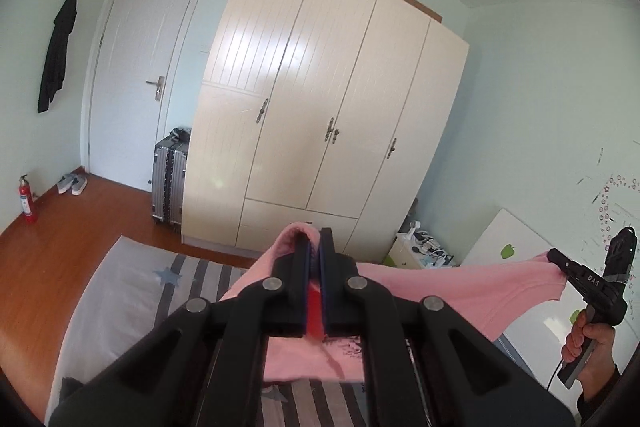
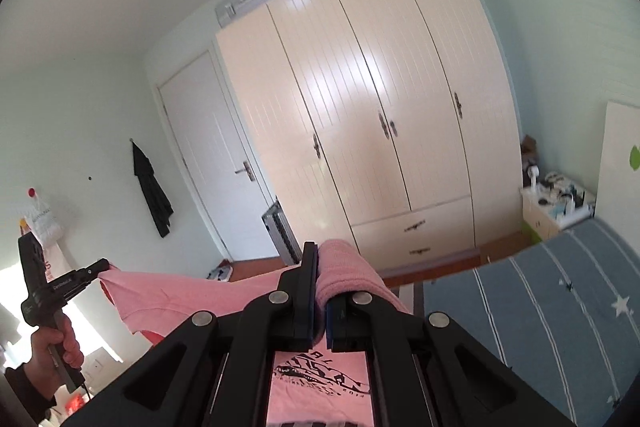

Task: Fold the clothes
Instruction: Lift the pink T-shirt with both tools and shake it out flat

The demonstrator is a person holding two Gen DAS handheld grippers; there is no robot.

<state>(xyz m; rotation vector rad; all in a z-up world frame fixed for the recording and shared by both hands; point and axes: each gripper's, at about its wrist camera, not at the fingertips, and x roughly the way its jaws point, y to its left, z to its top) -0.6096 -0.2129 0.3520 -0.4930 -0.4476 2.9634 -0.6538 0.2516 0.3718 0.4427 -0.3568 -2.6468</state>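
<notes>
A pink T-shirt [image 1: 460, 287] with a black printed graphic is held spread in the air above a bed [image 2: 540, 307] covered in striped, star-patterned bedding. The left gripper [image 1: 315, 247] has its fingers pressed together on a bunched fold of the pink cloth at one upper corner; the right gripper [image 2: 318, 267] pinches the opposite corner in the same way, with cloth rolled over its right finger. In the left wrist view the right gripper appears at the far right edge, gripped by a hand [image 1: 588, 339], with the shirt's top edge stretched between the two tools. The shirt's body hangs below them, print facing the cameras. Behind stand a cream four-door wardrobe [image 1: 328, 99], a white door [image 1: 136, 67] and a silver suitcase [image 1: 170, 183] on the wooden floor [image 1: 80, 219].
</notes>
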